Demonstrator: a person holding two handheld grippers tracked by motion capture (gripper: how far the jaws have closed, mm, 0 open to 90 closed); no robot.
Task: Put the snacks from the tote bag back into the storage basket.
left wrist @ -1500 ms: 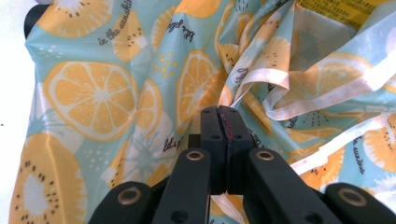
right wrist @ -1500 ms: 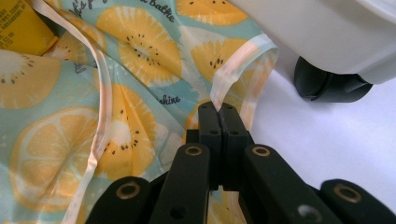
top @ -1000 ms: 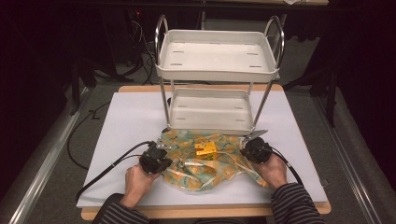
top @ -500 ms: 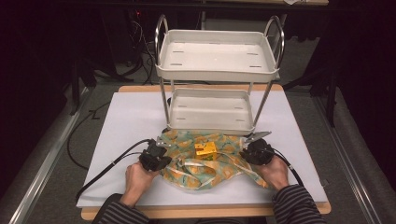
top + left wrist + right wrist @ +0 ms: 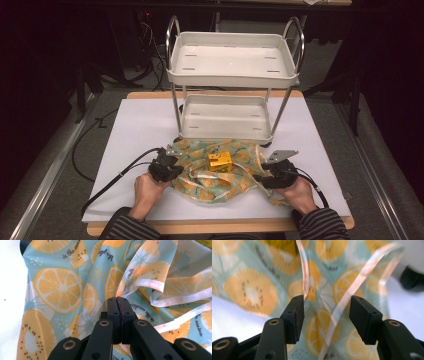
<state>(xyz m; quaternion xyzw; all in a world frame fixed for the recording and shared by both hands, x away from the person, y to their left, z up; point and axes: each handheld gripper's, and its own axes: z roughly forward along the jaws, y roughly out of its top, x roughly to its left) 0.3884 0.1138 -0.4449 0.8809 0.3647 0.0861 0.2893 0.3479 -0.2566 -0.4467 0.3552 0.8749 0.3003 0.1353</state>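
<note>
Partly legible script "in the summer" on the fruit-print cloth [image 5: 75,277].

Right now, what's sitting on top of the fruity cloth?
A small yellow box sits on the cloth, near its middle. The cloth lies on the white table mat. Whatever is under the box and folds is hidden.

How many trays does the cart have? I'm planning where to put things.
2: the white plastic upper tray sits at the cart's top; the white lower tray sits beneath it, just behind the orange-slice-patterned cloth.
</note>
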